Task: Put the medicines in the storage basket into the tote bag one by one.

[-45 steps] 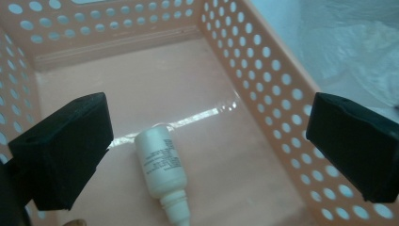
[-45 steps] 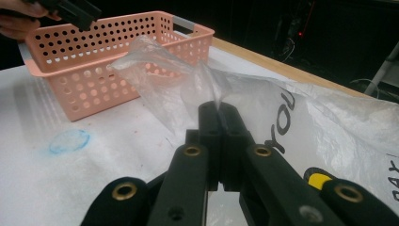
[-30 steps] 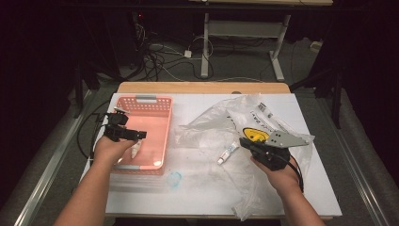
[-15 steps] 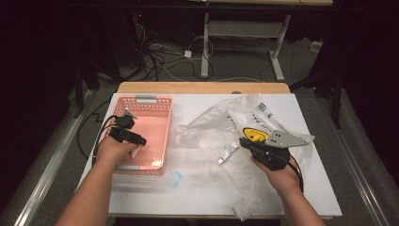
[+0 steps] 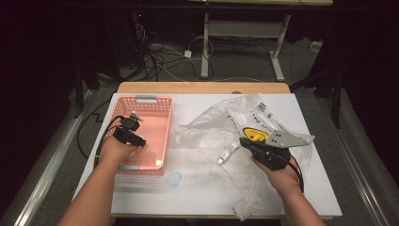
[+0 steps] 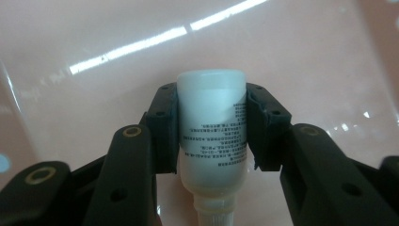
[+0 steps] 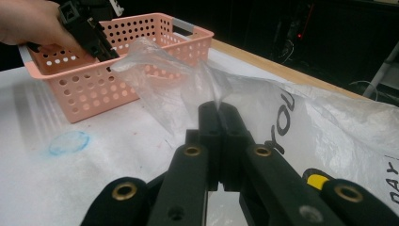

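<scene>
Tube (image 6: 212, 127) | light, soft squeezy plastic, kinda slick, grab mid-body | long axis runs along the jaws, cap end toward the camera | left gripper (image 6: 211, 125), just been closing, pinches it over pink basket (image 5: 157, 104), left side | right gripper (image 7: 219, 123) clamped on clear bag (image 7: 179, 87)

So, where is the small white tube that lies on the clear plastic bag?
In the high view the small white tube lies on the clear plastic bag near the table's middle, between the pink basket and the right claw.
</scene>
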The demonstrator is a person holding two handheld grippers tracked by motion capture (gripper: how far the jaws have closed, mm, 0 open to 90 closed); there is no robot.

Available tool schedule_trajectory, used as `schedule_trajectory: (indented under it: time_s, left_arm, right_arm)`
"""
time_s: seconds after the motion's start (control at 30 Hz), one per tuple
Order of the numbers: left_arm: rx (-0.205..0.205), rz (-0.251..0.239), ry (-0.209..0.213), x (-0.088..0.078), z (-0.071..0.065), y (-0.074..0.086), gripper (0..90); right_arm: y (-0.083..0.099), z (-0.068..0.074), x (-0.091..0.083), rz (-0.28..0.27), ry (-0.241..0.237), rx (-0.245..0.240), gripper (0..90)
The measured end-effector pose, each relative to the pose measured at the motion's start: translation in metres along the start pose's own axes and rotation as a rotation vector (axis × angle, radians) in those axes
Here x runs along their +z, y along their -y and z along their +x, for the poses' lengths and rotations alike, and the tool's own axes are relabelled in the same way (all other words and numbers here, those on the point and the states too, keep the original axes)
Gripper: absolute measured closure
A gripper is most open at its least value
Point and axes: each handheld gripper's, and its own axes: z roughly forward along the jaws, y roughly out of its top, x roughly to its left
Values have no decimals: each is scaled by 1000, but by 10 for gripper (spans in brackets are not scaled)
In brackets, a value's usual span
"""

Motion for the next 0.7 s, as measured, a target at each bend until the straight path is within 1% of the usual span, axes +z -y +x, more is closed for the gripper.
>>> schedule_trajectory:
  time_s: [0.1, 0.17, 0.2, 0.3, 0.33, 0.5, 0.57, 0.7]
  left_arm:
    - [3, -37, 6, -5, 0, 1, 583]
    - [0, -69, 16, -9, 0, 2, 583]
    - [6, -88, 20, -11, 0, 3, 583]
    - [10, -143, 45, -19, -2, 4, 583]
    - [7, -163, 54, -21, -3, 5, 583]
    - [39, -256, 63, -31, -13, 9, 584]
    - [38, -294, 79, -35, -17, 11, 584]
    - [52, -336, 100, -41, -25, 13, 584]
  right_arm:
    - [0, -1, 0, -2, 0, -4, 900]
    - [0, -1, 0, 0, 0, -2, 900]
    - [0, -1, 0, 1, 0, -5, 900]
    - [0, 0, 0, 1, -2, -3, 900]
    - [0, 0, 1, 0, -2, -3, 900]
    - [0, 0, 0, 1, 2, -1, 900]
    - [0, 0, 0, 1, 2, -4, 900]
    - [0, 1, 1, 1, 2, -3, 900]
